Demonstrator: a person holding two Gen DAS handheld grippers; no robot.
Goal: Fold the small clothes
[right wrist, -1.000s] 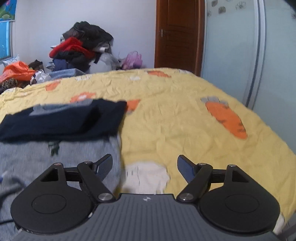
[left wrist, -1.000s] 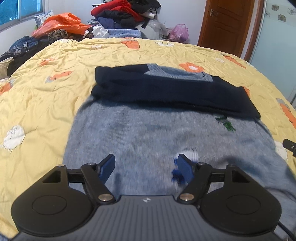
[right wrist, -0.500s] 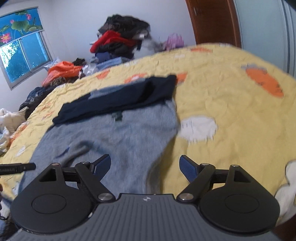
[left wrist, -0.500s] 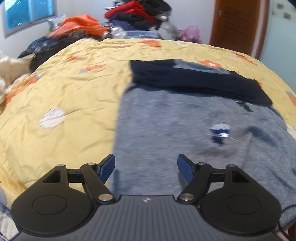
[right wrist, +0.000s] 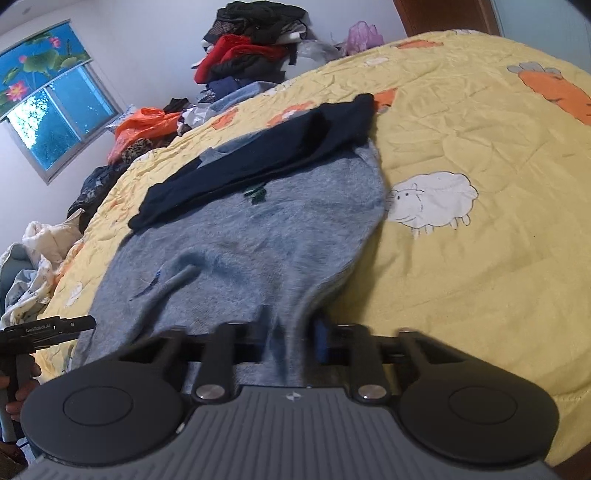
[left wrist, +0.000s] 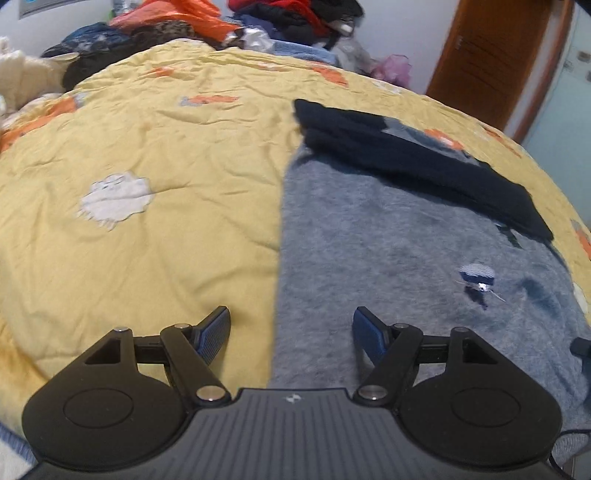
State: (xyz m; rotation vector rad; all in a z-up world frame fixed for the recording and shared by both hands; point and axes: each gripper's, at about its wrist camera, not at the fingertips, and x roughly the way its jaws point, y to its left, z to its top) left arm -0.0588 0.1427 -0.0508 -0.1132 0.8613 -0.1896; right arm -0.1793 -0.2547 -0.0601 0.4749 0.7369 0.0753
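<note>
A grey sweater (left wrist: 388, 254) with dark navy sleeves (left wrist: 413, 158) folded across its top lies flat on the yellow bedspread (left wrist: 147, 177). My left gripper (left wrist: 291, 334) is open and hovers over the sweater's near left edge. In the right wrist view the sweater (right wrist: 258, 240) runs up the bed, and my right gripper (right wrist: 291, 347) is shut on its near right hem, the cloth bunched between the fingers. The left gripper (right wrist: 48, 328) also shows at that view's left edge.
The bedspread (right wrist: 480, 258) has sheep and carrot prints. Piles of clothes (left wrist: 280, 22) lie at the bed's far end, and more clothes (right wrist: 33, 258) sit at its left side. A wooden door (left wrist: 491, 62) stands at the far right. A window (right wrist: 55, 122) is on the left wall.
My right gripper has moved left onto the sweater's near right hem and shut on it. My left gripper has shifted left to the sweater's left edge, still open.
</note>
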